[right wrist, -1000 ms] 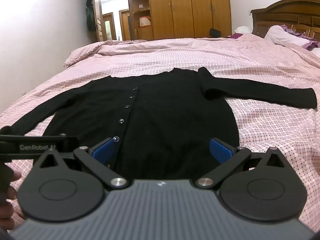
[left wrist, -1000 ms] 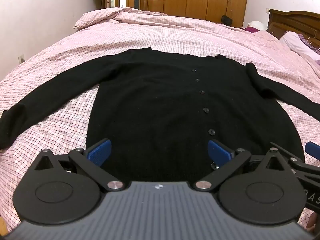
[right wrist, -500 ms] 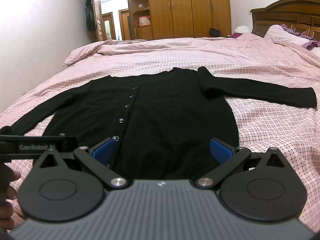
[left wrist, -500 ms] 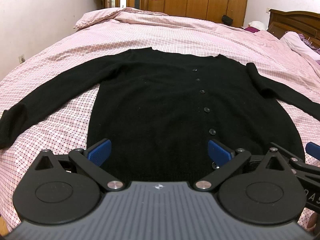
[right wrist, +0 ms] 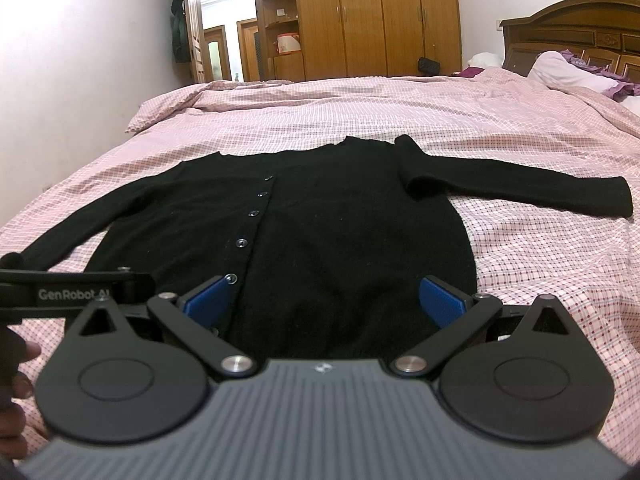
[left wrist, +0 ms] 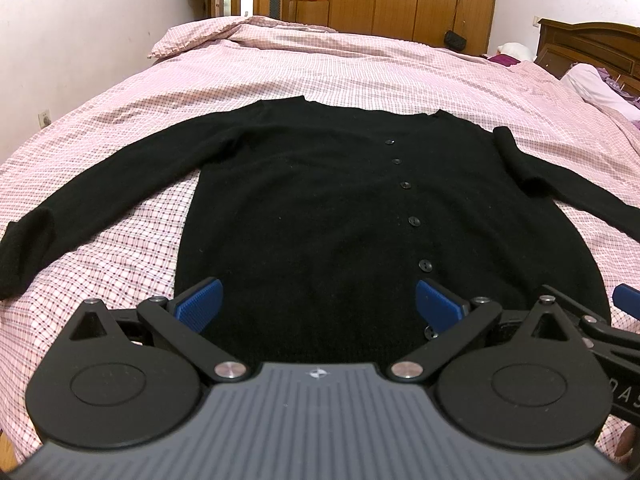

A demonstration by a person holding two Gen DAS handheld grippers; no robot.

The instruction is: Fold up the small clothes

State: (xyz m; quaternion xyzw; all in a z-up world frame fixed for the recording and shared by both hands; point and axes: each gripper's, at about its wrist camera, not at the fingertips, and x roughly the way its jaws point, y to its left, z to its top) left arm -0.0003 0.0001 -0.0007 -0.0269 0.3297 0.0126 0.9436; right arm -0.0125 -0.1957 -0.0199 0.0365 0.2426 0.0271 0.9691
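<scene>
A black buttoned cardigan (left wrist: pixel 320 208) lies flat, front up, on a pink checked bedspread (left wrist: pixel 360 68), both sleeves spread out to the sides. It also shows in the right wrist view (right wrist: pixel 328 232). My left gripper (left wrist: pixel 319 305) is open and empty, hovering just above the hem on the cardigan's left half. My right gripper (right wrist: pixel 324 300) is open and empty, just above the hem on the right half. The left sleeve cuff (left wrist: pixel 24 248) lies at the far left; the right sleeve cuff (right wrist: pixel 616 196) lies at the far right.
The bedspread (right wrist: pixel 440 108) reaches far behind the cardigan. Wooden wardrobes (left wrist: pixel 412 0) stand at the back, a wooden headboard (right wrist: pixel 572 40) and pillows (right wrist: pixel 568 72) at the right. A white wall (left wrist: pixel 80 40) runs along the left. The other gripper's body (right wrist: pixel 60 292) shows at the left.
Both grippers have crept slightly forward and lower over the hem; the cardigan has not moved and the jaws stay open.
</scene>
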